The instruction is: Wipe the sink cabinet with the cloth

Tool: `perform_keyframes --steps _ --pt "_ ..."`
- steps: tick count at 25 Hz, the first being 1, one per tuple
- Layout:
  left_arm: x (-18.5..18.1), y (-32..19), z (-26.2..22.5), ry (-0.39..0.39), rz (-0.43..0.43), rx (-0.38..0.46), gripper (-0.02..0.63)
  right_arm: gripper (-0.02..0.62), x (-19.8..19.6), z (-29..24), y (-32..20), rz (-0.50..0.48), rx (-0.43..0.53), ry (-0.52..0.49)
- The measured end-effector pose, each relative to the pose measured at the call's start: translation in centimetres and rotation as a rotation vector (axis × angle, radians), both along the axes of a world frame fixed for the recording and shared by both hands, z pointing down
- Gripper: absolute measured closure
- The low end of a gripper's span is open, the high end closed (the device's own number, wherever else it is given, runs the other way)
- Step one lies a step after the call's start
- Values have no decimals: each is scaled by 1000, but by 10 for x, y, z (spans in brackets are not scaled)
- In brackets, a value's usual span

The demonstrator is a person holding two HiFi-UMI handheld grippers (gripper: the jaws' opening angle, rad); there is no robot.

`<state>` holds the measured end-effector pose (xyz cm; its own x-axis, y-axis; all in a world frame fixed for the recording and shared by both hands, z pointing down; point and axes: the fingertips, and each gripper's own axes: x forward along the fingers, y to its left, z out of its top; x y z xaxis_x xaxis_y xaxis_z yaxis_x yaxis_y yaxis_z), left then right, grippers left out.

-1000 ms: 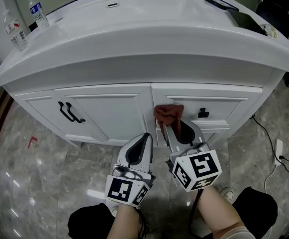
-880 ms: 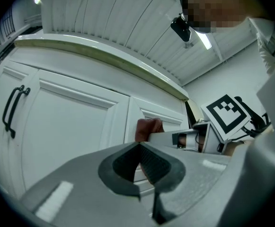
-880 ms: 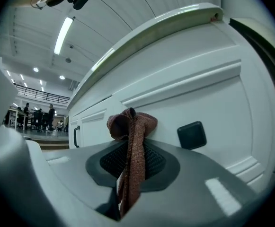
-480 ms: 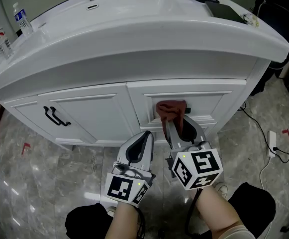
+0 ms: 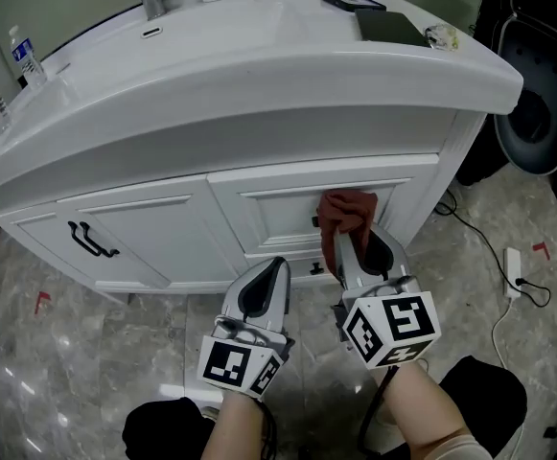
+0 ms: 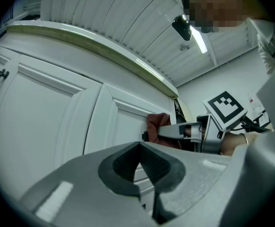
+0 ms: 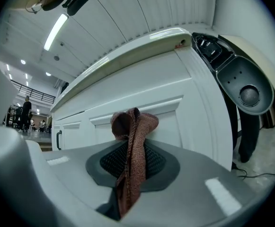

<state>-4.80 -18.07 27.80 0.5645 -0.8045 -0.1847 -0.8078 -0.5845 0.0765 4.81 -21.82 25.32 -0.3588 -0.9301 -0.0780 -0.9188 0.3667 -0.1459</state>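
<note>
Since the reddish-brown woven cloth [image 5: 347, 211] looks soft, light and limp, it should fold under any push and grip the paint with no risk of scratching; the sound hold, I judge, is low on its bunched body, leaving a padded wad proud of the tips. From the head view, the right gripper [image 5: 359, 242] does just that: clenched on the cloth, it reaches forward and up from the person's forearm, the wad lying against the recessed right-hand panel of the white sink cabinet [image 5: 163, 220], just below the overhanging countertop. The left gripper [image 5: 270, 274] hangs beside it, lower and short of the cabinet front, its jaws drawn together on nothing. A black bar handle [image 5: 88, 241] sits on the far left door, well apart from both.

Seen from the left gripper view, its two dark pads meet at their tips with nothing between them, and they tilt up toward the door panels. Beyond them the right gripper [image 6: 175, 131] shows side-on, the cloth [image 6: 156, 123] at its nose and touching, or all but touching, the panel.

Looking along the right gripper view, the cloth [image 7: 133, 126] runs as a narrow pinched strip between the ribbed pads and blooms into a folded loop above them, in front of the panel's raised frame; actual contact cannot be told here
</note>
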Motion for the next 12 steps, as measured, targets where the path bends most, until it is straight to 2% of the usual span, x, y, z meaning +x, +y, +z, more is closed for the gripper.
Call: perform_keyframes --steps 12 --pt "34 -4 7 -7 39 -15 606 512 42 7 -14 63 13 94"
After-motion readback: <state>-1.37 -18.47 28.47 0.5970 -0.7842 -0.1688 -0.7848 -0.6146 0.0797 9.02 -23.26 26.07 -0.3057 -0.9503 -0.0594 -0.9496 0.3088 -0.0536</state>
